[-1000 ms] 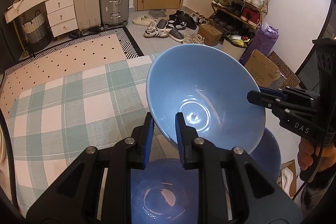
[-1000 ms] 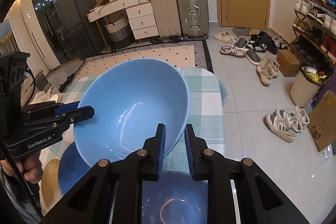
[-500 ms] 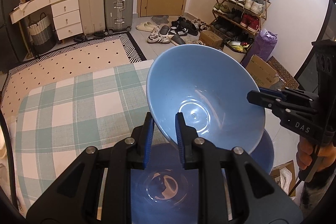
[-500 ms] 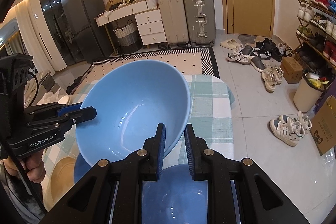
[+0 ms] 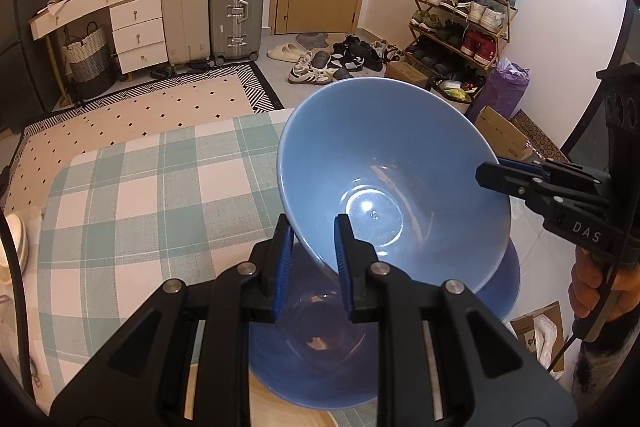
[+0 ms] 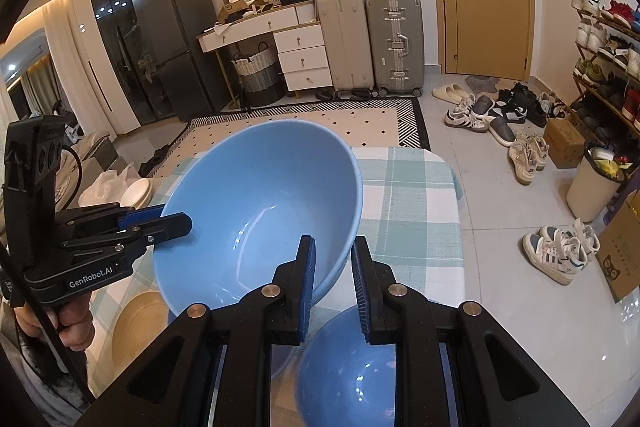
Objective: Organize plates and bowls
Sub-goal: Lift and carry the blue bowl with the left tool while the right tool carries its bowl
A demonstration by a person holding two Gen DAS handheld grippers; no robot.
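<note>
A large light-blue bowl (image 5: 392,183) is held in the air above the checked table, tilted. My left gripper (image 5: 311,241) is shut on its near rim, and my right gripper (image 6: 333,265) is shut on the opposite rim; the bowl also shows in the right wrist view (image 6: 260,211). The right gripper shows at the right of the left wrist view (image 5: 490,173), the left gripper at the left of the right wrist view (image 6: 180,221). A darker blue bowl (image 5: 316,351) sits on the table below, also in the right wrist view (image 6: 352,371). A tan plate (image 6: 136,319) lies beside it.
The table has a green-and-white checked cloth (image 5: 132,195). White dishes (image 6: 138,193) sit at its far left edge. Beyond are a patterned rug (image 5: 132,115), suitcases (image 5: 236,11), a shoe rack (image 5: 460,15) and loose shoes on the floor.
Both grippers have lifted the light-blue bowl higher above the table; the lower blue bowl and tan plate now show more fully beneath. The grips are unchanged.
</note>
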